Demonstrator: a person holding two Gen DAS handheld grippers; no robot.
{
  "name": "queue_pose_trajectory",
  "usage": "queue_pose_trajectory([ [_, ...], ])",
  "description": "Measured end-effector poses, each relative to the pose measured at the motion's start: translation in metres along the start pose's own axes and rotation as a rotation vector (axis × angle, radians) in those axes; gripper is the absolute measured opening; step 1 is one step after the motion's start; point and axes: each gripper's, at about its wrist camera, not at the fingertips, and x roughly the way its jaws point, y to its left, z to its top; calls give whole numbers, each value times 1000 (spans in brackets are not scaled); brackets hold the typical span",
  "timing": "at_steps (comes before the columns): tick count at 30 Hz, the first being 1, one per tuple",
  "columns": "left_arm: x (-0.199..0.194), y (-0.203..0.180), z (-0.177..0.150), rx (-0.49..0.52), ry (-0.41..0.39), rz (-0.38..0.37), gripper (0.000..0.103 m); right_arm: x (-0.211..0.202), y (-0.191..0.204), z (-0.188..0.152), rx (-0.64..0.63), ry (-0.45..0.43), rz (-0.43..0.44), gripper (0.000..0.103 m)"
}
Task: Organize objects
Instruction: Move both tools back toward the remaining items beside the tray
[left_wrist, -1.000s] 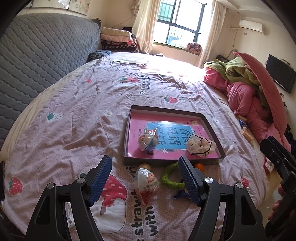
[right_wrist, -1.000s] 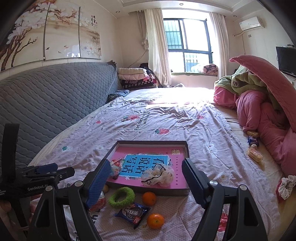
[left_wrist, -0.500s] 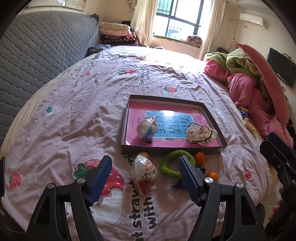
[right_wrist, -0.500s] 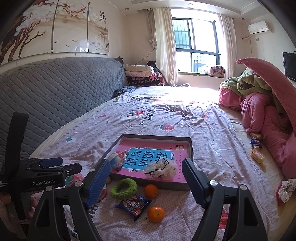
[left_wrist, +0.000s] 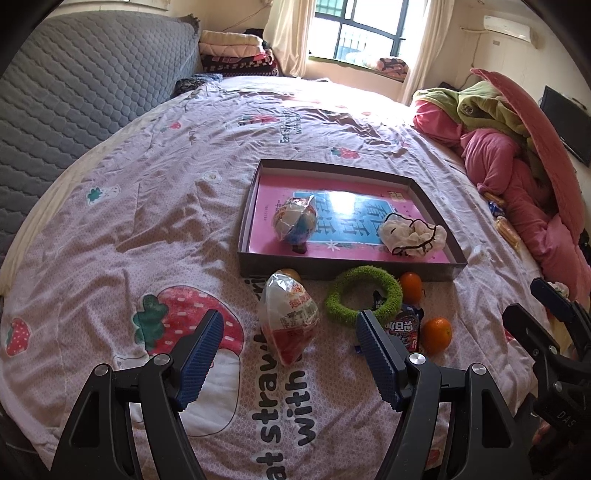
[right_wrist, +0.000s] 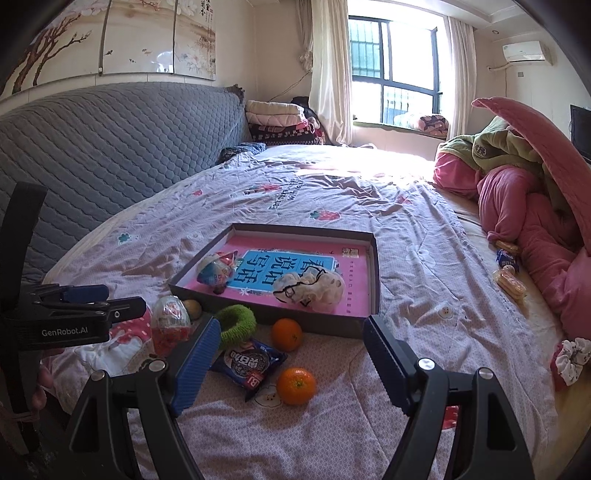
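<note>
Left wrist view: my left gripper (left_wrist: 286, 343) hangs over the bed with jaws spread wide and nothing between the pads; the wrapped egg-shaped toy (left_wrist: 288, 317) lies on the sheet beyond them. My right gripper (right_wrist: 288, 354) is likewise wide open and empty, above the snack packet (right_wrist: 247, 365) and the nearer orange (right_wrist: 296, 386). Landmark: the shallow dark tray (left_wrist: 343, 267), lying flat on the strawberry-print bedsheet (left_wrist: 129, 221). Inside the tray, on its pink printed liner, sit a second wrapped egg toy (left_wrist: 295, 221) at its left part and a white scrunchie with black cord (left_wrist: 413, 234) at its right part. Just outside the tray's near wall: a green fuzzy ring (left_wrist: 364, 295), another orange (left_wrist: 410, 286) close to the wall, and a small yellowish round item (right_wrist: 192, 308), partly hidden by the egg toy. Left of the tray, a grey quilted headboard (right_wrist: 110, 147). Beyond the tray, a barred window (right_wrist: 395, 66) with pale curtains and folded blankets (right_wrist: 280, 122). Right of the tray, a heap of pink and green bedding (right_wrist: 517, 184), with small snack packs (right_wrist: 508, 266) at its foot.
</note>
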Motion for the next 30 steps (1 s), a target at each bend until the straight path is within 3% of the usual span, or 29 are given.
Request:
queue_pose_trajectory([
  [15,20,-5,-23,45,37,14,75,17,-1,-21,-15,57,-4,79],
  [30,33,-4,-30,28,100,12,75,27,-2,-34,-21,100,-10,79],
])
